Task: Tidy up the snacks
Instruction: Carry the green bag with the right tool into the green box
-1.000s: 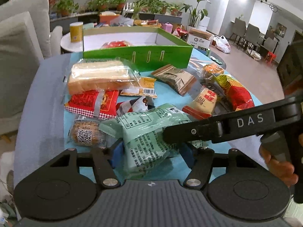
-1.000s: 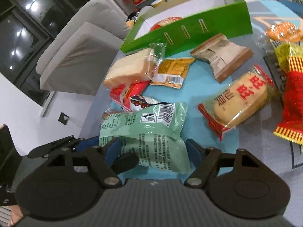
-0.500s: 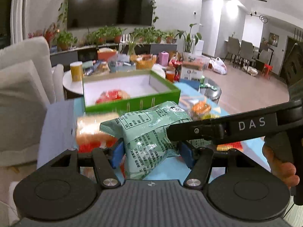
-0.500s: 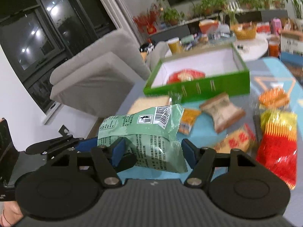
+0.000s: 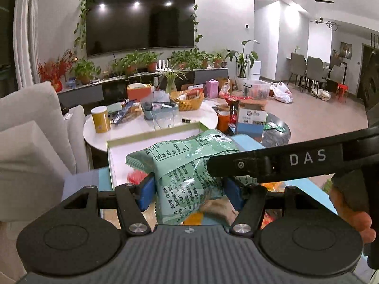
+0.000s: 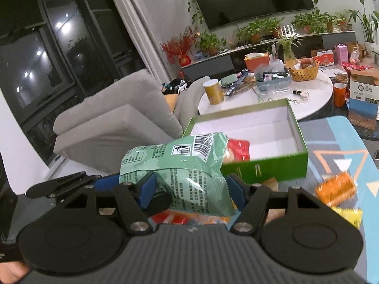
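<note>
A pale green snack bag point(image 5: 189, 170) is held in the air between two hand-held grippers, above the bench point(image 6: 336, 146) and just short of an open green box point(image 6: 267, 168); the left gripper point(image 5: 189, 189) is clamped on the bag's lower part, its blue pads pressing each side; the right gripper point(image 6: 189, 189) is also clamped on the same bag, from the other side.

Progress looks early: inside the box only one red packet point(image 6: 238, 149) shows, and most of the white floor is bare; the green bag is not yet in; an orange packet point(image 6: 336, 188) and other wrappers lie loose on the bench, so much sorting seems left.

Much is hidden: the bag and gripper bodies cover the near bench, so the number of loose snacks cannot be told; the orange packet is blurred; the red packet is half covered by the bag; a person's fingers point(image 5: 353, 215) show only at the edge.
</note>
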A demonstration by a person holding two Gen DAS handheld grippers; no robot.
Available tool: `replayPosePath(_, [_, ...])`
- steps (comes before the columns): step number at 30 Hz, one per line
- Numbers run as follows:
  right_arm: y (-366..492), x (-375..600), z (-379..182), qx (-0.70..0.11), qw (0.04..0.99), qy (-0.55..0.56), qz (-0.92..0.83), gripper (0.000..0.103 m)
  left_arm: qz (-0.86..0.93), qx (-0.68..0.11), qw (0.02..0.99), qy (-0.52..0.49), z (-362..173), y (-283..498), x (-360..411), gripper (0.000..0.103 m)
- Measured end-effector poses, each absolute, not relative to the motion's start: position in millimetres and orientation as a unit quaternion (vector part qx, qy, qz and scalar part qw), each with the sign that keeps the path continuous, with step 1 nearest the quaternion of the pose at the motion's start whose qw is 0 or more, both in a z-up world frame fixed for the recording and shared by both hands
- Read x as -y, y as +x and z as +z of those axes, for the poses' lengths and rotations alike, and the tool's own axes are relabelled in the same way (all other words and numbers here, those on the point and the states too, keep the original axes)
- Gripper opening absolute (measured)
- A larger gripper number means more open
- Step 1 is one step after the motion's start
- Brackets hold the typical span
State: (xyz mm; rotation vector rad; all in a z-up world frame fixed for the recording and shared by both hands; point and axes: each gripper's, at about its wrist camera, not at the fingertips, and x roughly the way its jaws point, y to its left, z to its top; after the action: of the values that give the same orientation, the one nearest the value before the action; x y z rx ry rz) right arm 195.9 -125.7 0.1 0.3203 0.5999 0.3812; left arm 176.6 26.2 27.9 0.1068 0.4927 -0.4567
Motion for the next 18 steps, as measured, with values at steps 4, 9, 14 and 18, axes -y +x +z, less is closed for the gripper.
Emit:
replayPosePath(4, [219, 130, 5, -0.283, 0.928, 0.159, 0.183, 0.047, -0.22, -0.237, 0.944, 0.058, 33, 207, -19, 0.059])
replayPosePath(9, [250, 138, -1, -0.287, 0.926, 0.164, 0.18, 0.047, -0.213, -0.239, 0.945, 0.068, 27, 241, -4, 0.059])
replayPosePath(14, [279, 149, -17, -0.299, 0.924, 0.171, 0.168, 0.047, -0.22, -0.257, 0.939, 0.065, 10, 281, 9, 0.059])
replayPosePath(18, [299, 160, -33, -0.316, 0.92, 0.175, 0.15, 0.047, -0.228, -0.276, 0.932, 0.065, -8, 309, 25, 0.059])
